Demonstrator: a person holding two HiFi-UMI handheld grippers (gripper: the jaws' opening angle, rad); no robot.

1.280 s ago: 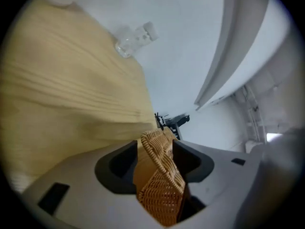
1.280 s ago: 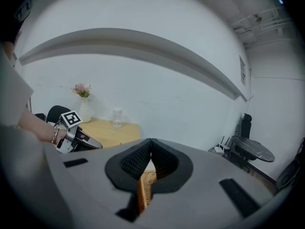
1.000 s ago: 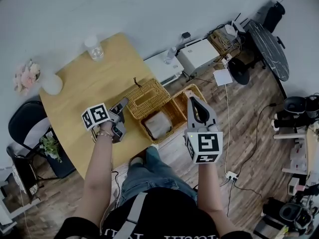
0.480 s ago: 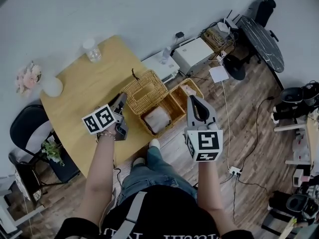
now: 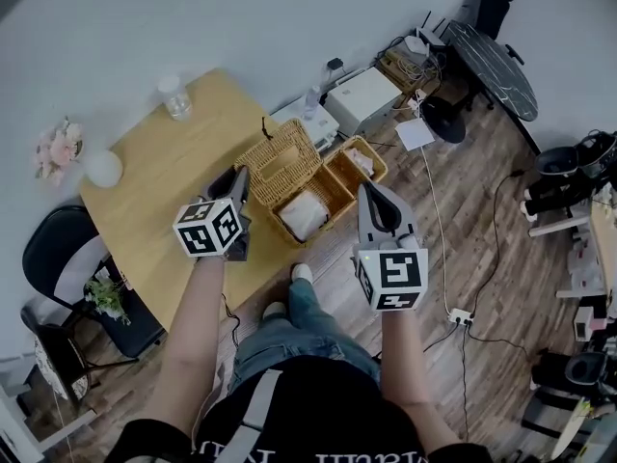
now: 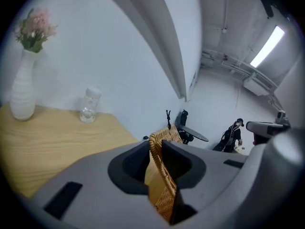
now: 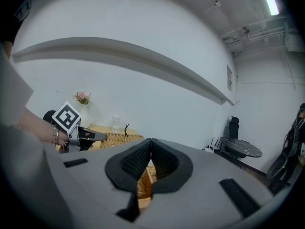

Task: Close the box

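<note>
Box lid [image 5: 281,165] pinched in left tongs [image 6: 155,144]; right tongs [image 7: 150,142] closed, empty.

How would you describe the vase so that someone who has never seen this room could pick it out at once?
Find the round wooden table by the wall, then look to the edge farthest from the wicker box. There stands the white vase with pink flowers. Its only close neighbour, the clear bottle, is see-through and holds no flowers.
</note>
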